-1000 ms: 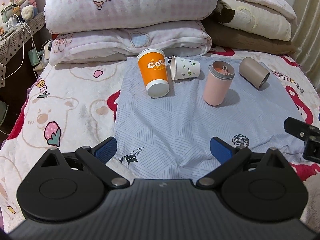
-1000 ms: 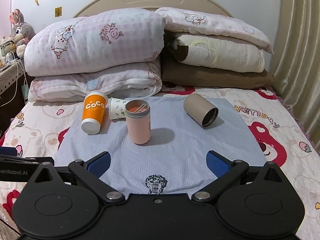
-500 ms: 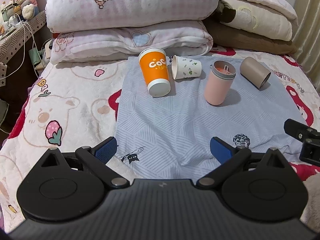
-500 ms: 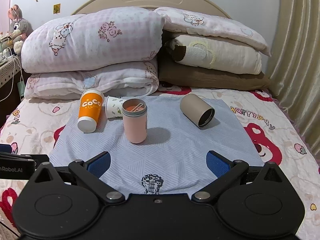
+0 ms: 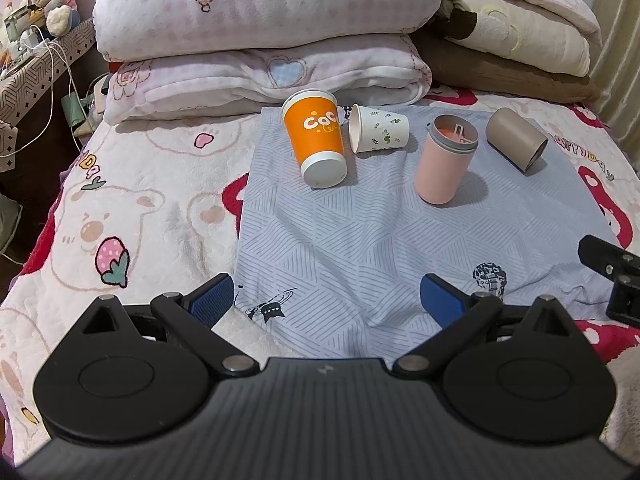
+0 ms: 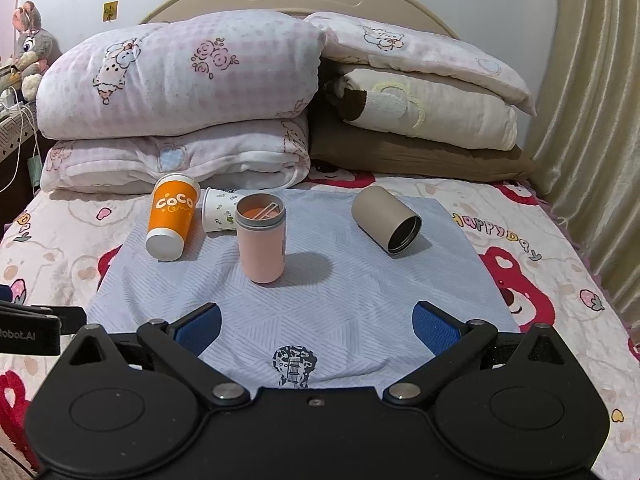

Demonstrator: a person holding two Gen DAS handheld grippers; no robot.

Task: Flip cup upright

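I have both sets of jaws spread wide and empty, the left gripper (image 5: 326,298) and right gripper (image 6: 316,324) low over the near edge of the pale blue patterned cloth (image 5: 360,232) on the bed. Three cups lie on their sides at about twelve o'clock: an orange paper cup (image 5: 316,142) with its white base toward me, a small white leaf-print paper cup (image 5: 378,128) just beside it, and a tan cylindrical cup (image 6: 386,218) at one o'clock. The pink tumbler (image 6: 262,240) already stands. I judge the tan cup suits my right side: approach across its body, close gently so it doesn't roll on the soft bedding, then rotate its dark mouth up.
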